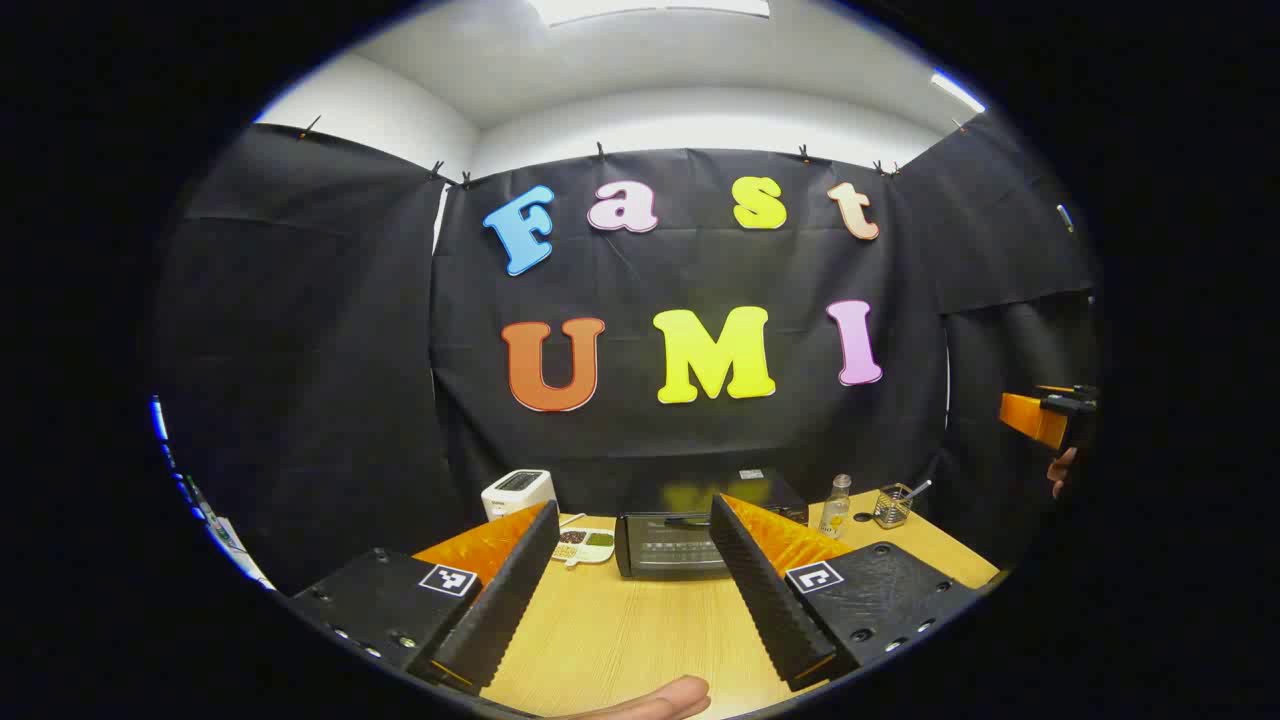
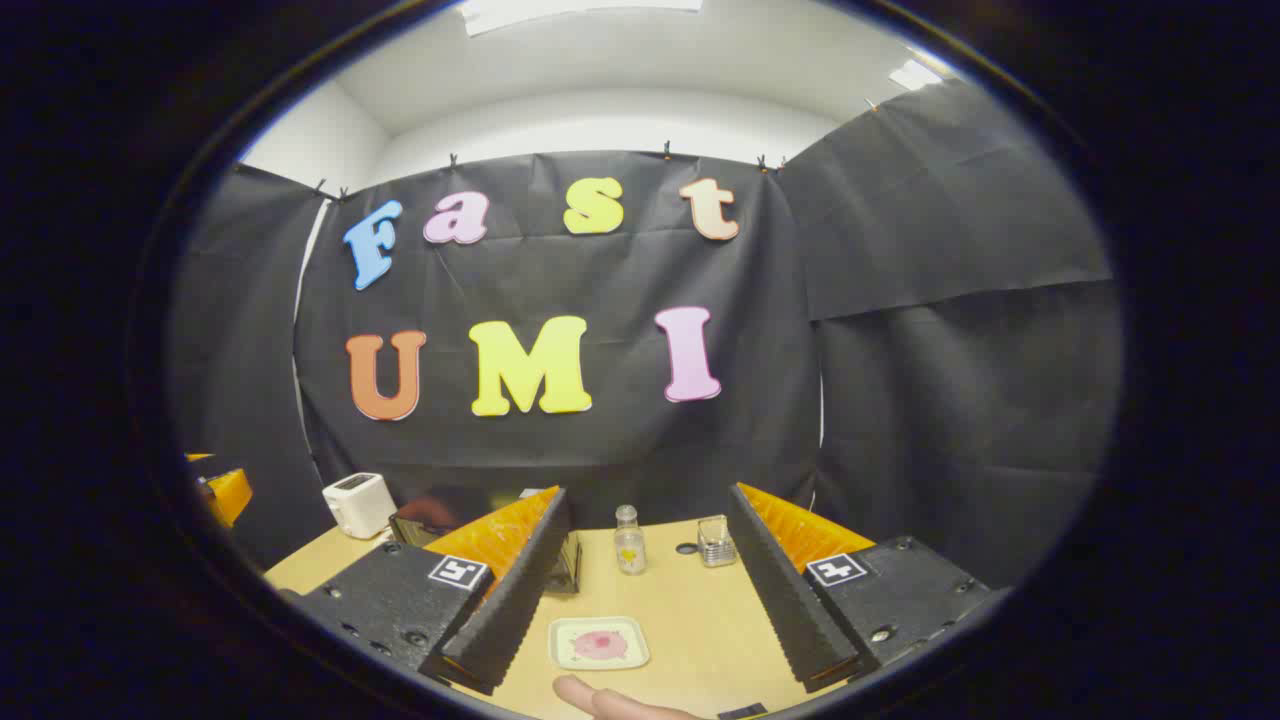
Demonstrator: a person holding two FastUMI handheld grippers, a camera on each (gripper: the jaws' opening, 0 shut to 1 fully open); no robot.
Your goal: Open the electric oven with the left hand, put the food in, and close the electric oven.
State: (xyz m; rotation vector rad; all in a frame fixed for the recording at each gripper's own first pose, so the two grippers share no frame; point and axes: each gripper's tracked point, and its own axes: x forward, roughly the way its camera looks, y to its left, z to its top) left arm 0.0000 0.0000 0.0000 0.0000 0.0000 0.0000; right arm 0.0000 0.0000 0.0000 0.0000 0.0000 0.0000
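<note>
- Black and closed, the electric oven (image 1: 672, 545) sits at lower centre of the left gripper view, on the wooden table (image 1: 620, 640); its door is shut, so I judge nothing of the task is done yet.
- My left gripper (image 1: 628, 575) hangs with its fingers spread wide, pinching nothing, well short of the oven door.
- My right gripper (image 2: 648, 590) is likewise spread and empty; in the right gripper view the food, a pink piece on a small square plate (image 2: 598, 642), lies at lower centre between its fingers, untouched.
- Left to do, as I judge it: open the door with the left, carry the food in, shut the door.
- Around the oven: a white toaster (image 1: 517, 492) to its left, a divided dish of snacks (image 1: 585, 544) just beside it, a small clear bottle (image 1: 836, 506) and a glass holder (image 1: 892, 505) to the right.
- Writing: each gripper carries square black-and-white markers (image 1: 447, 579); the oven front shows pale markings too small to read, and I can read no brand anywhere.
</note>
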